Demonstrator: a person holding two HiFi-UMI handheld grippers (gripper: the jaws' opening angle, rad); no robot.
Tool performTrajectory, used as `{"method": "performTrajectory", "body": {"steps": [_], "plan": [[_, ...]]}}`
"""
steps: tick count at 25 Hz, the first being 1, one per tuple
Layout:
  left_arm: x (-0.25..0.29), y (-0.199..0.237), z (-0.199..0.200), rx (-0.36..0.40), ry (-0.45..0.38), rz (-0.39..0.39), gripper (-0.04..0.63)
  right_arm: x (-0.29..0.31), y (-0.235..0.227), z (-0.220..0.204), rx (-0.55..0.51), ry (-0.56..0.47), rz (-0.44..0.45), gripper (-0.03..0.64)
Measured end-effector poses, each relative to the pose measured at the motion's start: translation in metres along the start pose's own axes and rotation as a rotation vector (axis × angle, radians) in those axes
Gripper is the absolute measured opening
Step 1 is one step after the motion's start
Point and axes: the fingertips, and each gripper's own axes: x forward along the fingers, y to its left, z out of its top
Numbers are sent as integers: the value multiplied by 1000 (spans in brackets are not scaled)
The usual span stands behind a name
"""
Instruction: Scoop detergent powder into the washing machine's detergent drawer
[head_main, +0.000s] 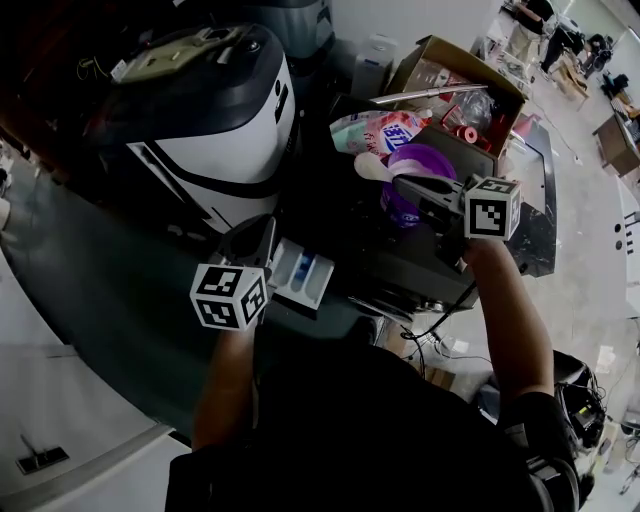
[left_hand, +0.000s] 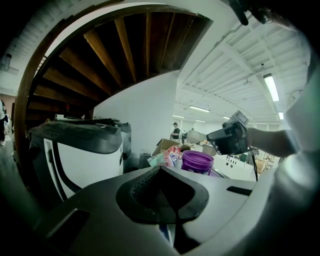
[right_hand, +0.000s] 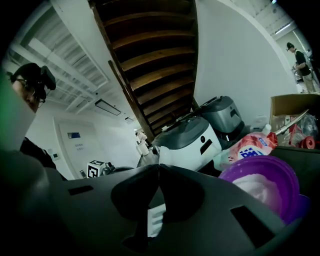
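Note:
A purple tub (head_main: 425, 160) of white powder (right_hand: 260, 187) stands on the dark machine top (head_main: 400, 265). My right gripper (head_main: 400, 185) hovers over the tub's left rim, shut on the handle of a white scoop (head_main: 372, 167). From the left gripper view the scoop (left_hand: 196, 136) sticks out ahead of that gripper, above the tub (left_hand: 196, 161). The white detergent drawer (head_main: 300, 275), with a blue insert, stands pulled out. Just to its left is my left gripper (head_main: 255, 240), its jaws shut (left_hand: 160, 167) with nothing seen between them.
A large white and grey machine (head_main: 210, 110) stands behind the left gripper. A pink detergent bag (head_main: 375, 130) lies beside the tub, with an open cardboard box (head_main: 455, 80) of clutter behind it. Cables hang at the machine's front right (head_main: 430, 330).

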Motion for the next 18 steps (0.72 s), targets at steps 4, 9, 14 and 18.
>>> {"method": "performTrajectory", "body": {"steps": [4,9,14,18], "plan": [[-17,10,-5,-13,-10,7,8,22,27,-8,-2,18,45,20],[-35,18,-19,-34,-12,16,8,49,49,-24,36,40,101,20],[-52,25,-35,-58,1,22,8,71,69,-46,68,60,137,19],[-67,31,-42,-61,3,22,8,90,87,-61,83,75,154,20]]}}
